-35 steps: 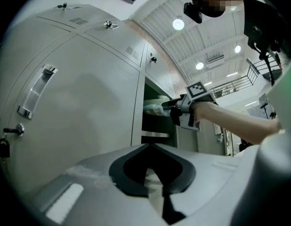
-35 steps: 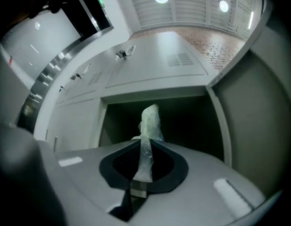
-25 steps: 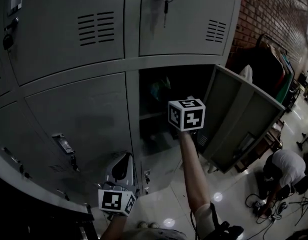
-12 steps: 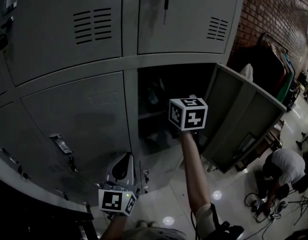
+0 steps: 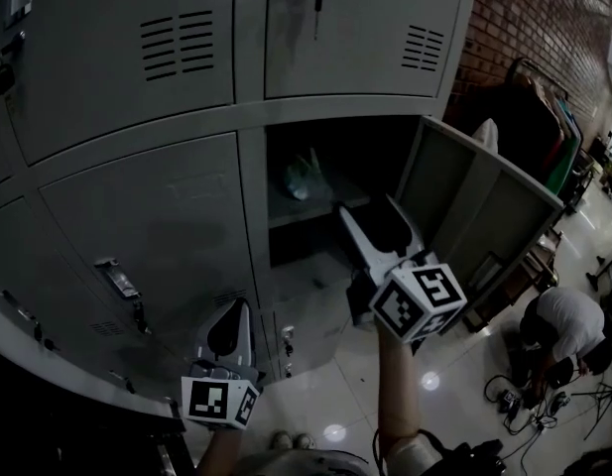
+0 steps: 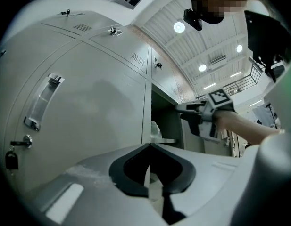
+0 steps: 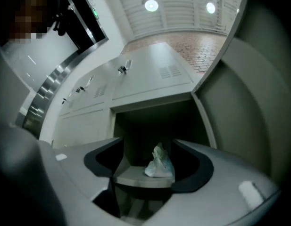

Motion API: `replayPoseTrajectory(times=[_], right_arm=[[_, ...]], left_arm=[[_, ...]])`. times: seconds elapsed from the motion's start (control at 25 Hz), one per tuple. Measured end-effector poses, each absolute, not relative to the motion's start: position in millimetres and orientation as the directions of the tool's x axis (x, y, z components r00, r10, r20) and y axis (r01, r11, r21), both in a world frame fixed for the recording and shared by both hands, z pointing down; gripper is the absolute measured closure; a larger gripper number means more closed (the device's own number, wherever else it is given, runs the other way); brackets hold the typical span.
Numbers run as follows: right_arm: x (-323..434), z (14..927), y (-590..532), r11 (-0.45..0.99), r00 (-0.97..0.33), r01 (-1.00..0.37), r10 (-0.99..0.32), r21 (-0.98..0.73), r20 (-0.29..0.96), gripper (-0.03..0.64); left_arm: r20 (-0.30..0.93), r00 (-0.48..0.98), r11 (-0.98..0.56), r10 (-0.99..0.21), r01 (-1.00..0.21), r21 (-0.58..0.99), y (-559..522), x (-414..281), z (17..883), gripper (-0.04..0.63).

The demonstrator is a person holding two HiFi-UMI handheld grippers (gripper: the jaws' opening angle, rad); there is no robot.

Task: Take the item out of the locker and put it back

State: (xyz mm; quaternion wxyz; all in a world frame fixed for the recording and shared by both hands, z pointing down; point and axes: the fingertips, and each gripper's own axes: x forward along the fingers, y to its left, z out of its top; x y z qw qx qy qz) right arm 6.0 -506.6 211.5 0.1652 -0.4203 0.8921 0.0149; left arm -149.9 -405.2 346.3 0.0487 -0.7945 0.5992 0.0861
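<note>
You have the item (image 5: 299,178), a pale crumpled bundle, resting upright on the shelf (image 5: 323,204) inside the locker (image 5: 383,155), whose door (image 5: 484,221) stands wide open.

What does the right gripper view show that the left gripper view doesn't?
Only the right gripper view: a head-on look at the crumpled item, framed by the just-opened, empty jaws of the right gripper. Only the left gripper view: the left gripper, jaws together and empty, the right gripper side-on, a closed door's handle and a padlock. Both: the open locker with the item on its shelf, plus ceiling lights.
</note>
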Motion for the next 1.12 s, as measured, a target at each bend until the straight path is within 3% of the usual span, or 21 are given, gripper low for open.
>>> replayPoseTrajectory(times=[0.08,0.2,0.48,1.12], right_arm=[[17.5,227.5,-470.8,0.642,-0.576,-0.758,-0.741,-0.116,-0.344,0.347],[35.6,262.7,-420.1,0.630,-0.544,-0.768,-0.738,-0.118,-0.399,0.611],[59.2,360.5,-360.2,0.571,-0.491,-0.794,-0.805,-0.208,-0.333,0.615],[77.9,385.6,-289.6,0.602,-0.546,-0.767,-0.794,-0.221,-0.269,0.615]], left_arm=[[-0.192,0.267,-0.276,-0.944,-0.961,0.023,-399.9,-151.3,347.9,0.591],[-0.181,0.276,-0.282,-0.944,-0.959,0.009,-387.2,-150.2,354.3,0.591],[-0.163,0.301,-0.305,-0.940,-0.952,0.003,-372.4,-139.3,371.6,0.591],[-0.082,0.305,-0.308,-0.949,-0.951,0.034,-303.5,-114.0,414.9,0.591]])
